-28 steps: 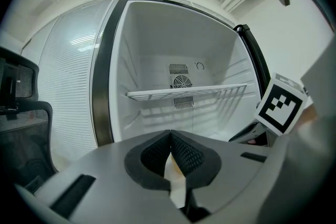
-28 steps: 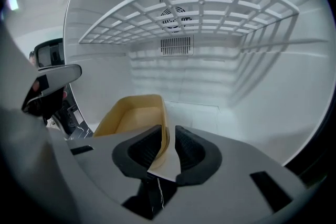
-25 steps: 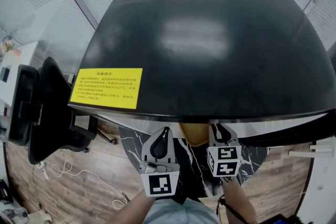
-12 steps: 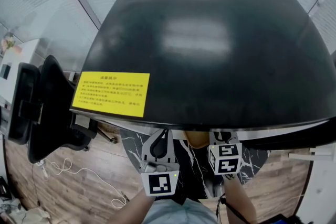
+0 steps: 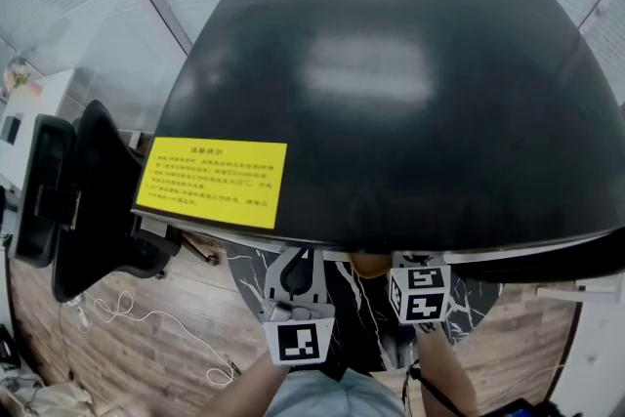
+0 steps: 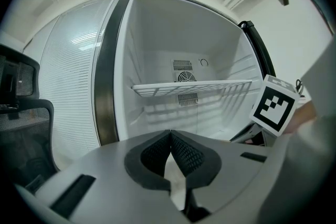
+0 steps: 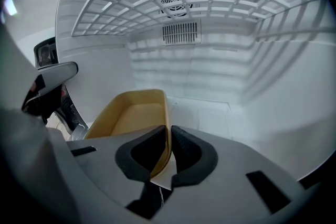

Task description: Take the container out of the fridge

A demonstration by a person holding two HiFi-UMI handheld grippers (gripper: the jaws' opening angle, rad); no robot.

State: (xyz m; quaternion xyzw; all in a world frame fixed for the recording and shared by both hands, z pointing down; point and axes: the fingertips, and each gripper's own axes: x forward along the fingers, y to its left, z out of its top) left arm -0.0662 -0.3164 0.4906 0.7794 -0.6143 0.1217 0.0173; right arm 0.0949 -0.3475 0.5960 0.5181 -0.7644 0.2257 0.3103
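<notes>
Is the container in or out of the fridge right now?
In: the container sits on the fridge floor below the wire shelf, with white walls behind it.

Left gripper fingers together, empty, near level.

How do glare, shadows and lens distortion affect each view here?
Head view: pale glare patches sit on the fridge's black top, its edges bowed by the wide lens. Left gripper view: evenly lit white interior, dark vignetted corners. Right gripper view: the wire shelf throws striped shadows on the back wall; the tan container is sharp.
</notes>
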